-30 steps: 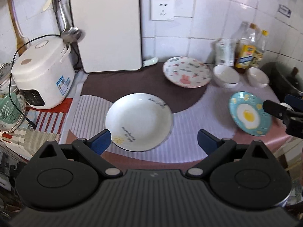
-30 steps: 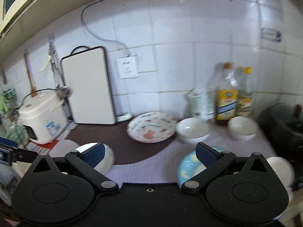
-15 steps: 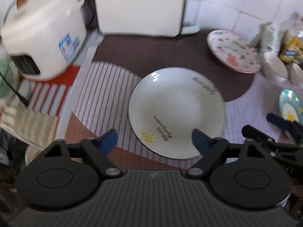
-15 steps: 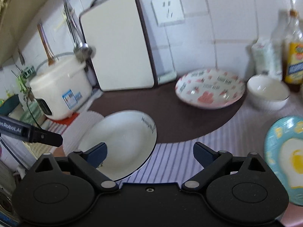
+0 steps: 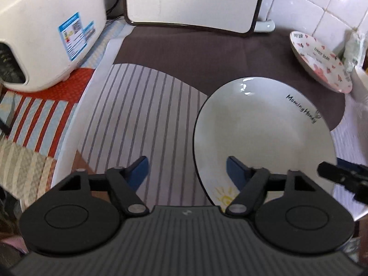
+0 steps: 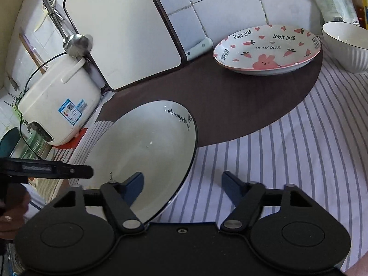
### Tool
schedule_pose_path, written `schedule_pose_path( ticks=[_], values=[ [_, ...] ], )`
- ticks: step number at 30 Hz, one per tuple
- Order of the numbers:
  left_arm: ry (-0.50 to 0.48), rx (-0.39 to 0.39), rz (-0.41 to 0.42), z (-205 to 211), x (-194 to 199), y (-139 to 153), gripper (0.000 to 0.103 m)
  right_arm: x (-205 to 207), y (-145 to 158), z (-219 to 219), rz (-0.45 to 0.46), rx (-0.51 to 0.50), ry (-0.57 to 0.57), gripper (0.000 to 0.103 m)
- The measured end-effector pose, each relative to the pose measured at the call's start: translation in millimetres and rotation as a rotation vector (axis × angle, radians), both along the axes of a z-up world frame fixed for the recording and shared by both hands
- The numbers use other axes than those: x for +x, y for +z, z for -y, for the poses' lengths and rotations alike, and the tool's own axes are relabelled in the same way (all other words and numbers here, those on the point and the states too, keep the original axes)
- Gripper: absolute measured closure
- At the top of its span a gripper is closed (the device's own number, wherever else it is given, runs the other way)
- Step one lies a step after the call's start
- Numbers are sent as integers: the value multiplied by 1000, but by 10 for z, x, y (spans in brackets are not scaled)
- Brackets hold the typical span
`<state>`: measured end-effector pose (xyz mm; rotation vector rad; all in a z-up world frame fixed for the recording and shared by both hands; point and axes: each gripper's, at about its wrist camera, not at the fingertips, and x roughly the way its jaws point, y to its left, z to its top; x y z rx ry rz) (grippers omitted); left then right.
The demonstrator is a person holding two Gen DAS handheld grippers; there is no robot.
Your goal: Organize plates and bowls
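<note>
A white plate with "Morning Honey" lettering lies on the striped mat; it also shows in the right wrist view. My left gripper is open, straddling the plate's left rim near the front. My right gripper is open, straddling the plate's right rim. Each gripper's tip shows in the other view, the right gripper and the left gripper. A pink "Lovely Bear" plate sits at the back right, with a white ribbed bowl beside it.
A white rice cooker stands at the left with a cutting board leaning on the tiled wall behind. A ladle hangs above the cooker. A brown mat and a striped mat cover the counter.
Both grippers have dropped lower and closer to the white plate, the left shifting to its left rim and the right to its right rim. The egg-patterned plate has left view.
</note>
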<state>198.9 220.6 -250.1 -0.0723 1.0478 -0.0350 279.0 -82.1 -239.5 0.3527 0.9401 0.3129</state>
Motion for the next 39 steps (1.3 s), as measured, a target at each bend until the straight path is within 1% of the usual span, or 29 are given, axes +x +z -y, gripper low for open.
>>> schedule_pose_path(
  ticks=[1,2,3,5,7,8,9,10,11,12,13,14,16,18,21,24,26,28,30,31,34,37,39],
  values=[
    [-18,2,-2,7,34,-25,36,25,-9,-13,-15,-3,-9,40],
    [-30,0,-1,13,58,-40,36,44,-2,-22,-32,-4,-22,42],
    [-40,-11,-5,10,81,-50,36,49,8,-19,-56,18,-42,42],
    [-68,-63,-25,-20,141,-59,36,60,-9,-11,-107,81,-67,42],
    [-59,-96,-48,-75,218,-58,37,79,-11,-39,-117,81,-81,42],
    [-55,-98,-37,-93,234,-49,40,93,-10,-44,-124,82,-88,43],
    [-48,-89,-36,-106,255,-46,46,107,-14,-37,-133,87,-99,47],
    [-48,-81,-52,-112,275,-60,52,122,-17,-36,-143,88,-112,53],
    [-62,-81,-73,-111,293,-82,54,134,-24,-40,-152,86,-122,57],
    [-71,-94,-71,-120,291,-83,58,142,-31,-51,-160,78,-133,66],
    [-79,-110,-74,-131,290,-82,64,151,-43,-60,-174,78,-141,81],
    [-86,-127,-79,-138,295,-79,68,169,-70,-73,-196,80,-148,85],
    [-98,-168,-95,-143,312,-82,81,166,-75,-82,-193,75,-170,85],
    [-101,-198,-116,-135,341,-104,80,153,-84,-68,-190,82,-178,86],
    [-96,-210,-127,-144,358,-113,80,137,-103,-55,-183,100,-195,86],
    [-97,-215,-140,-150,373,-114,79,140,-110,-68,-164,94,-188,86],
    [-112,-212,-173,-132,417,-106,79,182,-125,-36,-156,98,-150,87],
    [-138,-204,-230,-120,489,-89,79,235,-120,-4,-176,107,-137,87],
    [-136,-212,-263,-128,544,-77,78,227,-79,-40,-159,78,-115,86],
    [-152,-217,-263,-129,549,-57,78,205,-50,-46,-134,75,-108,86],
    [-231,-208,-254,-41,541,48,79,170,31,8,-120,85,-118,86],
    [-310,-203,-225,98,504,225,78,84,155,125,-92,92,-151,86],
    [-346,-208,-223,211,507,310,78,8,271,221,-67,95,-181,86]
  ],
)
